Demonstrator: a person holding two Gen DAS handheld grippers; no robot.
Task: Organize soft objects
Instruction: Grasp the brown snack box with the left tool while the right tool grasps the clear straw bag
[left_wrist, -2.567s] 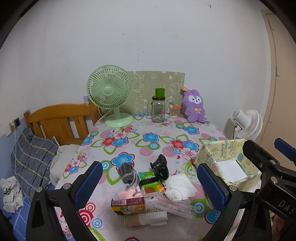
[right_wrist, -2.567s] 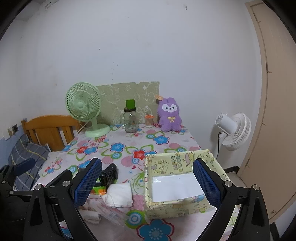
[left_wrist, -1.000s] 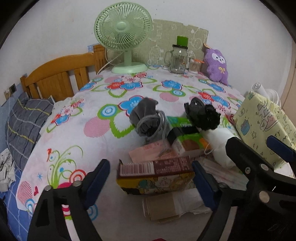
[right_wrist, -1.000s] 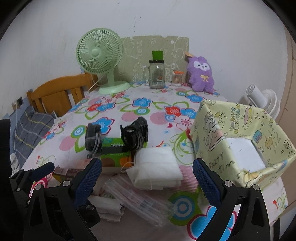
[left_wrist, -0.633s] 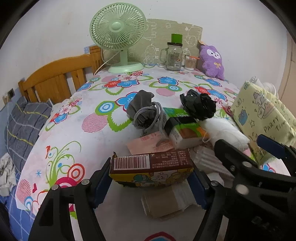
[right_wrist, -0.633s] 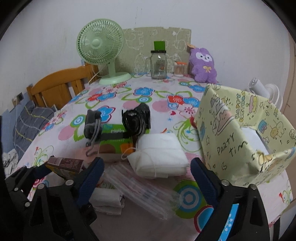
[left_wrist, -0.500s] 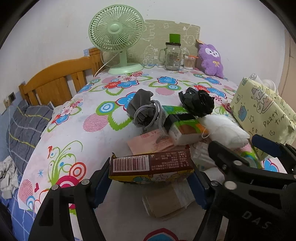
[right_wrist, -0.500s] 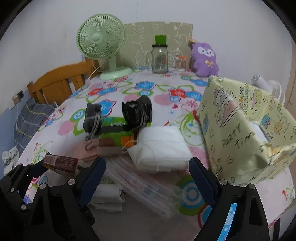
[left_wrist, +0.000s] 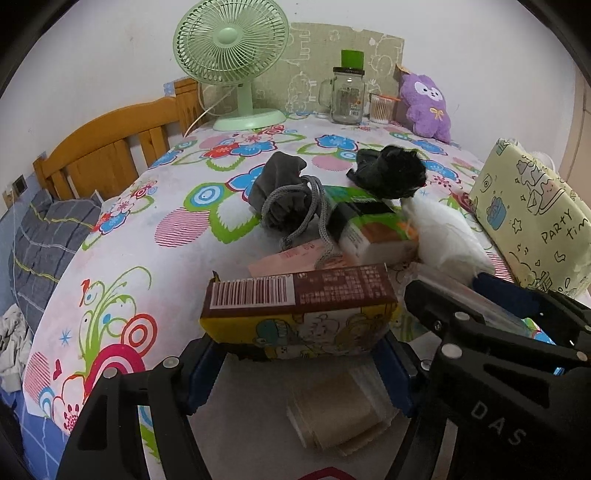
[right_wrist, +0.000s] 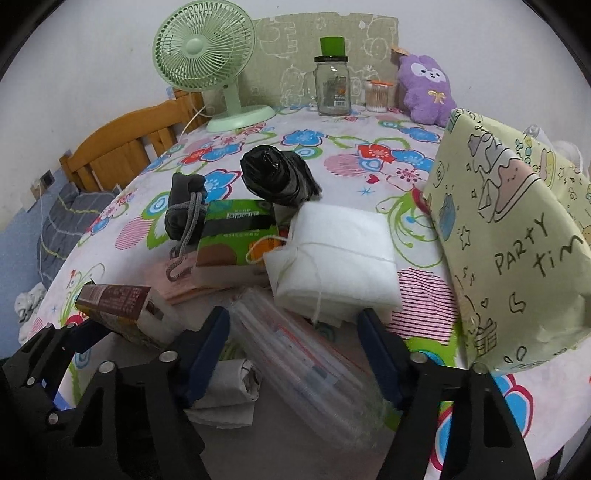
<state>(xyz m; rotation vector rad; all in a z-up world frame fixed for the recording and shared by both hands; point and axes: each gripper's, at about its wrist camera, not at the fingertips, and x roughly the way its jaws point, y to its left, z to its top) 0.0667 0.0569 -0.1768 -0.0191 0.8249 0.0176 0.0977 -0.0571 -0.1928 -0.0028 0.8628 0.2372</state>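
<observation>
At the near left, the brown-and-yellow carton (left_wrist: 299, 314) is clamped at its ends by the left gripper (left_wrist: 295, 365), held level just above the table (left_wrist: 177, 240); it is judged light, stiff, easily crushed; further right, the clear plastic packet (right_wrist: 306, 365) is straddled by the right gripper (right_wrist: 295, 354), spread wide and low; it looks slippery, best pinched across its width.
</observation>
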